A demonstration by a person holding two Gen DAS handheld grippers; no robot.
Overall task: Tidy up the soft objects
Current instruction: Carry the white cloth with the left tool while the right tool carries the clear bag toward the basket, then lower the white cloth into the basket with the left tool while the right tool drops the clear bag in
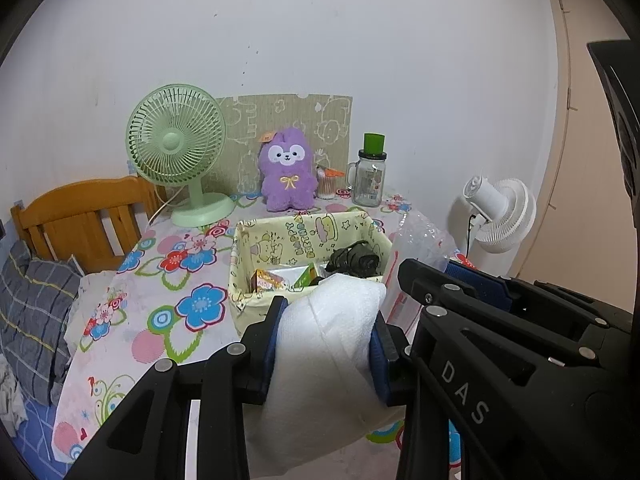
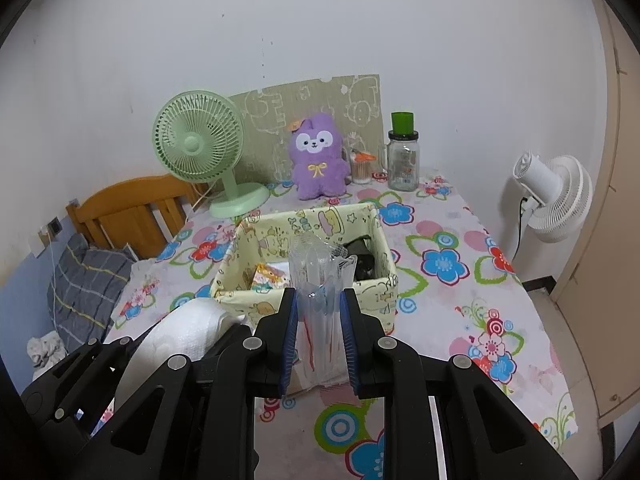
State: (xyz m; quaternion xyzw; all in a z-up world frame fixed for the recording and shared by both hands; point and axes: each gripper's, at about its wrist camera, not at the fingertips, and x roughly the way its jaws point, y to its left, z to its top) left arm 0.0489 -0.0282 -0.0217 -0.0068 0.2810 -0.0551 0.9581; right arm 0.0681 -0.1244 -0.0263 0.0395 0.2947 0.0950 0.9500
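Observation:
My left gripper [image 1: 326, 332] is shut on a white foam sheet [image 1: 320, 364] and holds it above the table, just in front of the yellow cartoon-print box [image 1: 308, 236]. The foam also shows in the right wrist view [image 2: 180, 336]. My right gripper [image 2: 320, 312] is shut on a clear air-cushion plastic bag [image 2: 320, 280], upright in front of the same box [image 2: 304, 280]. From the left wrist view this bag [image 1: 420, 248] stands to the right of the box. The box holds a dark folded cloth [image 1: 354, 264] and small colourful packets [image 1: 270, 280]. A purple plush toy [image 1: 286, 176] sits behind it.
The table carries a floral cloth [image 2: 440, 264]. At its back stand a green desk fan [image 1: 178, 152], a glass jar with a green lid [image 1: 370, 176], a cotton-swab container [image 1: 326, 184] and a cardboard panel. A white fan [image 2: 552, 196] stands right; a wooden bed headboard [image 1: 80, 216] lies left.

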